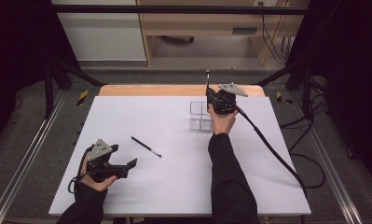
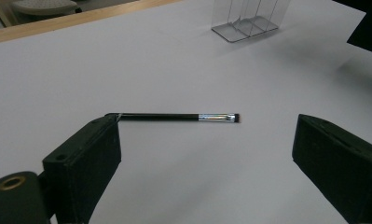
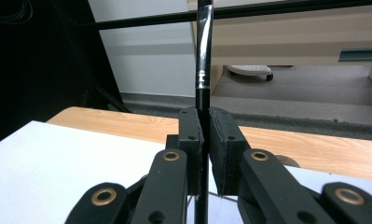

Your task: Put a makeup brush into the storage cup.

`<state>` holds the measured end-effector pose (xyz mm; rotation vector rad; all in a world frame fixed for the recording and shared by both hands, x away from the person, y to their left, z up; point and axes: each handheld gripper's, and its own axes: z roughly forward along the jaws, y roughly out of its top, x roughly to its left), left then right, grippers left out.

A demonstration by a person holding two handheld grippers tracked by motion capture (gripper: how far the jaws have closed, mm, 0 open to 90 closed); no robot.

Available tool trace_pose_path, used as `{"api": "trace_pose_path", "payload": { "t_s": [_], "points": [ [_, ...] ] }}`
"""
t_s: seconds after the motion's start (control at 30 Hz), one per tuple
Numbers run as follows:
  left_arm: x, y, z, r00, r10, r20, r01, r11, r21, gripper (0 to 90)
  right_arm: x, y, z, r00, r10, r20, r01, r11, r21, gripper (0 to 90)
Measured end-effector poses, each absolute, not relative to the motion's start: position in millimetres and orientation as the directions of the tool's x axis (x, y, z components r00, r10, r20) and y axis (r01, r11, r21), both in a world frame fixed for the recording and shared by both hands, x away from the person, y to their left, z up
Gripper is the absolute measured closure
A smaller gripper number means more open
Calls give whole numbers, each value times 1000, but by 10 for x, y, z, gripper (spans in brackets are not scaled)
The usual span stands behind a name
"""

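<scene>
Two slim black brushes are in play: one lies flat on the white counter (image 1: 183,186), the brush on the counter (image 2: 174,117), just ahead of the left tool (image 2: 207,154), whose jaws stand wide apart with nothing between them. The other, the held brush (image 3: 203,56), is clamped upright in the right tool (image 3: 205,140), its jaws pressed tight on the handle, above the clear organizer (image 1: 201,116) near the far edge. The step in hand looks like dropping this brush into a compartment. To do it well, the right tool should keep the handle vertical, centre its lower end over one cell rather than a divider, lower until the tip is inside the walls, and only then release, since the light plastic could tip if nudged sideways.
</scene>
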<state>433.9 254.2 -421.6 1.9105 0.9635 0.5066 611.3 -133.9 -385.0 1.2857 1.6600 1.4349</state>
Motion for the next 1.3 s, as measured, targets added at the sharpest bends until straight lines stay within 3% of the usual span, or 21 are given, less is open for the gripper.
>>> {"api": "trace_pose_path", "payload": {
  "t_s": [1.3],
  "points": [
    [4337,2521,-4224,615,788,-32,417,-291,861,69,6035,-1291,-4168,-359,925,124,362,16,932,842]
  ]
}}
